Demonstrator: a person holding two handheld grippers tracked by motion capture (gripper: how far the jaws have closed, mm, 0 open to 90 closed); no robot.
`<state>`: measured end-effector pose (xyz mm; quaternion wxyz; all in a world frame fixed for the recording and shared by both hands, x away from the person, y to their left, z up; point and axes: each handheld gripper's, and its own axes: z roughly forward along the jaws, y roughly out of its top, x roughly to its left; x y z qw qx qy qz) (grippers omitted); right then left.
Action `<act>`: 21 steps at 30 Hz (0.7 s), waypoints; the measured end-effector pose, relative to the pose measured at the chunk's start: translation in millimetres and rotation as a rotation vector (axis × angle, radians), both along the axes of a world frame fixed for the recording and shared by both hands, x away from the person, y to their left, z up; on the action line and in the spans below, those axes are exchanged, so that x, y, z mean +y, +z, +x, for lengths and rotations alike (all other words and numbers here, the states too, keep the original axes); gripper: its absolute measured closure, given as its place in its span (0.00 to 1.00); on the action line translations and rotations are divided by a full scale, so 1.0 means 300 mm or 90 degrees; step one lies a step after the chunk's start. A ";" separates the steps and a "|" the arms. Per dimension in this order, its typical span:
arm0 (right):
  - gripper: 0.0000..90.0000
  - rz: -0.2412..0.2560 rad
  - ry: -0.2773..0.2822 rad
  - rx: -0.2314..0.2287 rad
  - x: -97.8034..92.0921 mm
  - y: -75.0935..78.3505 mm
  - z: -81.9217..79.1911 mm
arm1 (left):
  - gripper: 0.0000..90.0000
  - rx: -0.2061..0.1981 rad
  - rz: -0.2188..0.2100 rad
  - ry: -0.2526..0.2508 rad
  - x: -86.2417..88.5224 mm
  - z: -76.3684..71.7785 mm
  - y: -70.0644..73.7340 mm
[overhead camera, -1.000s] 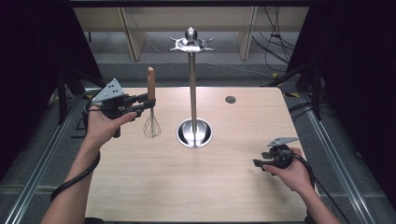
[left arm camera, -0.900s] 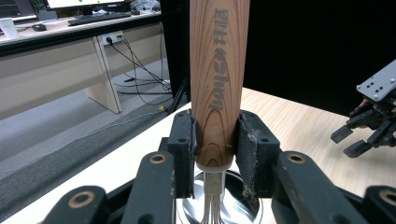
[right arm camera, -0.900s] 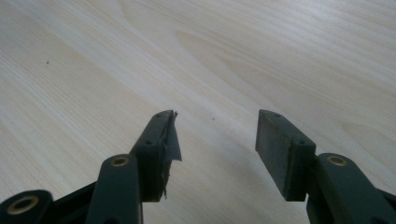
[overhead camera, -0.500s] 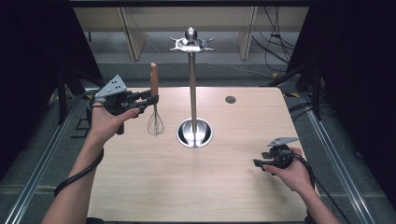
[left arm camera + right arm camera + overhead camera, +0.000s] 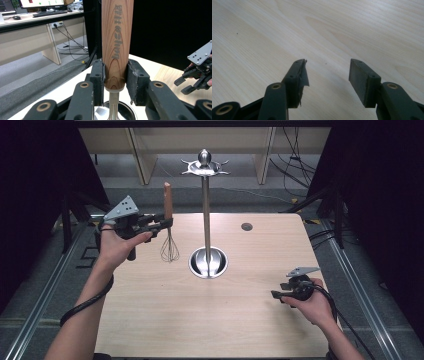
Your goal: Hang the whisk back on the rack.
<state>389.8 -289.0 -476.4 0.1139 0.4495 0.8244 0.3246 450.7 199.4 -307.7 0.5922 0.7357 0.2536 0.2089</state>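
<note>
A whisk (image 5: pixel 169 227) with a wooden handle (image 5: pixel 116 42) hangs upright above the table's left side, wire head down. My left gripper (image 5: pixel 167 223) is shut on the handle's lower part, as the left gripper view shows with both pads (image 5: pixel 99 80) pressed against the wood. To its right stands a metal utensil stand (image 5: pixel 206 210) with a round base (image 5: pixel 208 262) and hooks at the top. My right gripper (image 5: pixel 275 294) rests low over the table's near right, open, with bare wood between its fingers (image 5: pixel 298 75).
The light wooden table (image 5: pixel 200 320) has a small dark hole (image 5: pixel 246 226) at the far right. Metal rails run along both sides. Desk legs and cables lie on the floor behind the table. The right gripper (image 5: pixel 192 77) appears far off in the left gripper view.
My left gripper has carried the whisk a little to the right and upward, toward the stand. The right hand has stayed still.
</note>
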 end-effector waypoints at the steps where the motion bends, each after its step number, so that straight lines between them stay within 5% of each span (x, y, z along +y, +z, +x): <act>1: 0.53 0.000 0.000 0.000 0.000 0.000 0.000 | 0.76 0.001 -0.001 0.000 -0.003 -0.001 0.002; 21: 0.53 0.001 0.000 0.000 0.000 0.000 0.000 | 0.76 -0.008 -0.003 -0.010 -0.019 0.007 0.034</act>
